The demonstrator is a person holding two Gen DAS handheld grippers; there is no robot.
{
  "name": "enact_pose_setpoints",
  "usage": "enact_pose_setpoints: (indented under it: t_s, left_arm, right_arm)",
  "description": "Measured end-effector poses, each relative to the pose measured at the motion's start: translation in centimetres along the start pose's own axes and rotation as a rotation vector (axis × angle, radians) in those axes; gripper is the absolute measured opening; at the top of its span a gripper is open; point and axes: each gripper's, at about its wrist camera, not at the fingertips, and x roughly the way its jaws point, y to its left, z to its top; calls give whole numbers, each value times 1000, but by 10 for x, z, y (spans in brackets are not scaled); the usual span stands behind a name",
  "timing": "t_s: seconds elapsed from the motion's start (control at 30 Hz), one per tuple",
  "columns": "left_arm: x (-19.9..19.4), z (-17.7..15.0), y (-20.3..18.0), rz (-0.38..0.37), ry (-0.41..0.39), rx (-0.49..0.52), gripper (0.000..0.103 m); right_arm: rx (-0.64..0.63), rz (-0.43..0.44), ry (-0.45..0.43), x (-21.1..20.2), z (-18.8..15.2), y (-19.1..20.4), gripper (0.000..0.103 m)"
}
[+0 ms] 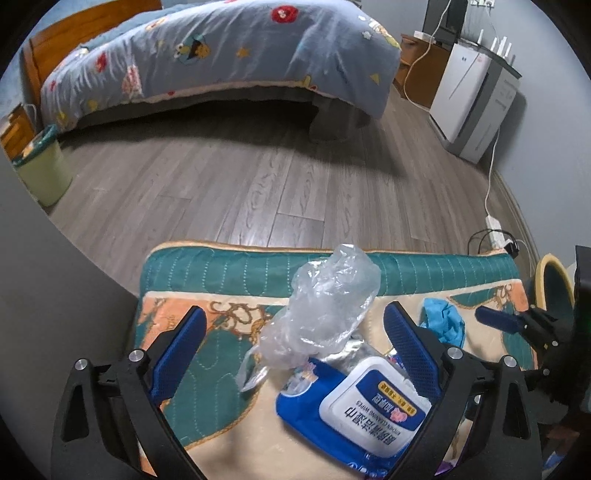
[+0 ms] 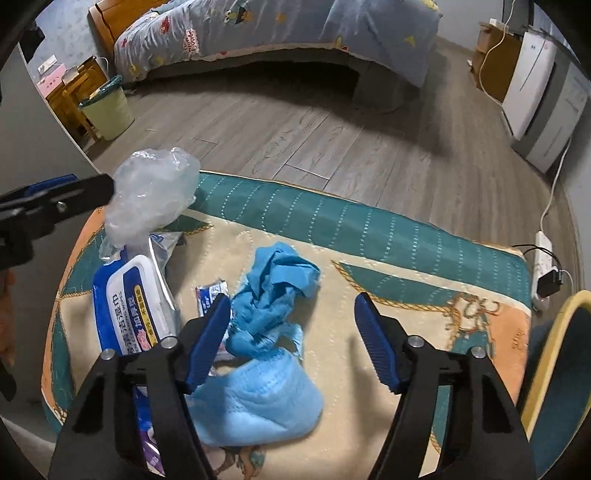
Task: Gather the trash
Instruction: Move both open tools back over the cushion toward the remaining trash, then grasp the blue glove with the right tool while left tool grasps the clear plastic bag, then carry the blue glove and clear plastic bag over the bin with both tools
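left gripper [image 1: 295,332]: fingers apart, around crumpled clear plastic bag [image 1: 325,306] | right gripper [image 2: 291,328]: fingers apart, over crumpled blue glove [image 2: 273,295] | quilted teal-and-cream mat [image 2: 369,229]

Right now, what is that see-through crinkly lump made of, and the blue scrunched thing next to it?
The clear bag looks like thin plastic film: transparent, glossy, full of creases. The blue wad seems like soft, matte non-woven cloth or paper, folded and floppy; I can't tell which.

A bed [image 1: 207,62] under a blue cartoon quilt [image 2: 280,29] stands on grey wood-plank floor [image 1: 258,184] beside grey walls [image 1: 554,55].
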Motion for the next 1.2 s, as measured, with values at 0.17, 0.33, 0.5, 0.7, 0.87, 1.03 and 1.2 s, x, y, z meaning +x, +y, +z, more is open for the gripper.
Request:
enact_pose_setpoints:
  t_s: [0.17, 0.33, 0.5, 0.7, 0.87, 1.03, 1.2]
  left_arm:
    - [10, 4, -8, -5, 13, 14, 93]
    - [25, 4, -11, -20, 65, 21, 76]
    - [32, 4, -16, -30, 89, 45, 60]
    - [31, 4, -17, -24, 104, 57, 37]
    - [20, 3, -17, -3, 73, 57, 28]
    - [-2, 2, -16, 2, 22, 42, 27]
    - [-27, -2, -23, -4, -29, 45, 27]
  right_arm:
    - [-3, -8, 21, 11, 2, 1, 65]
    - [14, 38, 38, 16, 3, -1, 55]
    - [12, 83, 51, 19, 3, 3, 44]
    - [9, 105, 47, 13, 5, 5, 30]
    - [33, 109, 11, -2, 7, 1, 30]
    - [52, 110, -31, -26, 5, -4, 30]
    - [64, 108, -71, -53, -1, -6, 30]
